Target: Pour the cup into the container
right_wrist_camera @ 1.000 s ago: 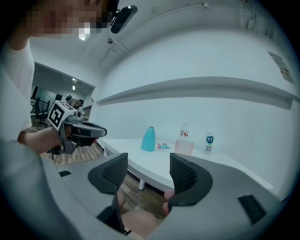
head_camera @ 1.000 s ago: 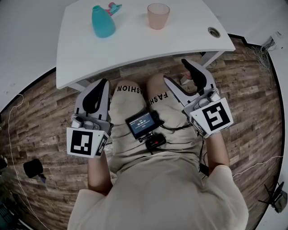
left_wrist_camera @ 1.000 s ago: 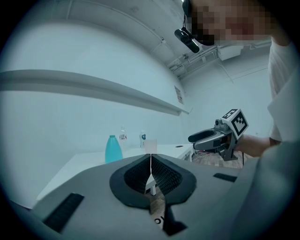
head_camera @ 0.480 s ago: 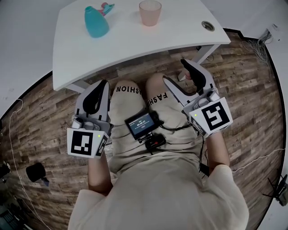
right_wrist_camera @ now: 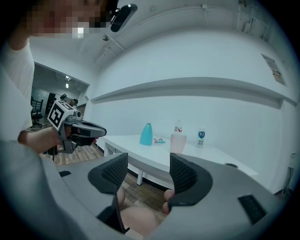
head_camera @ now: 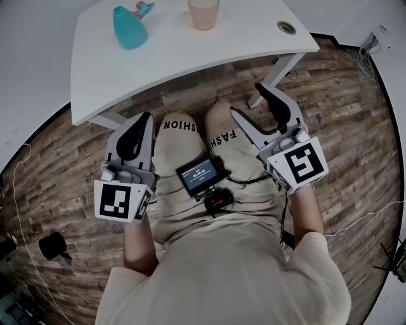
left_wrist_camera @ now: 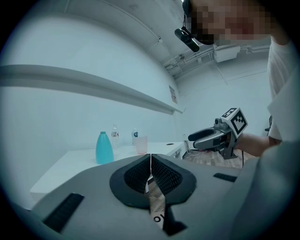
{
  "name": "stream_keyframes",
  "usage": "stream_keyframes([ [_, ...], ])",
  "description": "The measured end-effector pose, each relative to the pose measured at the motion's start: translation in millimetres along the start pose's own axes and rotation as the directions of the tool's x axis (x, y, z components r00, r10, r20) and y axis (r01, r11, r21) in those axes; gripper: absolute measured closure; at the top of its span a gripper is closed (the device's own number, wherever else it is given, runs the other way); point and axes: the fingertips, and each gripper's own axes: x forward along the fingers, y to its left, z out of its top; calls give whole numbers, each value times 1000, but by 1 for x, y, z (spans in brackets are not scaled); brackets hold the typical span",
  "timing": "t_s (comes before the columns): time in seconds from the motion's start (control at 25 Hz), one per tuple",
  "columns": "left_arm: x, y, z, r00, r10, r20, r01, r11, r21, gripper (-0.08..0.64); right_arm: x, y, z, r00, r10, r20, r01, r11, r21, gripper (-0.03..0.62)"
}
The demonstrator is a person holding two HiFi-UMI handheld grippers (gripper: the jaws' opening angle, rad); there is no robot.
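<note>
A pink cup [head_camera: 203, 13] and a teal bottle [head_camera: 129, 27] stand on the white table [head_camera: 190, 51] at the top of the head view. Both grippers hover over the person's lap, well short of the table. My left gripper [head_camera: 143, 118] is shut, its pads touching with nothing between them. My right gripper [head_camera: 248, 101] stands open and empty, with the knees showing through its gap. The left gripper view holds the bottle [left_wrist_camera: 104, 148] and the cup [left_wrist_camera: 141, 145] far ahead. From the right gripper view the bottle [right_wrist_camera: 146, 134] and the cup [right_wrist_camera: 177, 143] are likewise distant.
A small pink object [head_camera: 144, 7] lies by the teal bottle. The table has a round cable hole [head_camera: 286, 27] near its right end. Two small bottles [right_wrist_camera: 200, 137] stand at the back. A screen device [head_camera: 201, 175] rests on the lap. A dark object [head_camera: 51, 244] sits on the wood floor.
In the head view the table with cup and bottle has slid up and to the left. Both grippers keep their places over the lap, jaws unchanged.
</note>
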Motion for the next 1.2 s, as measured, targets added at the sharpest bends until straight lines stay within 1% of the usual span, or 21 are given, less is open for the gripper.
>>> stream_keyframes([
  [0.24,-12,-5,1,1000,-11,3,11,1000,0,546,-9,10,3,1000,-12,0,12,1000,-3,305],
  [0.68,-40,-1,5,1000,0,19,0,1000,2,545,-15,38,10,1000,-6,1,6,1000,-12,305],
  [1.2,-57,-3,2,1000,3,19,-3,1000,4,546,-21,50,10,1000,-15,-3,15,1000,-26,305],
])
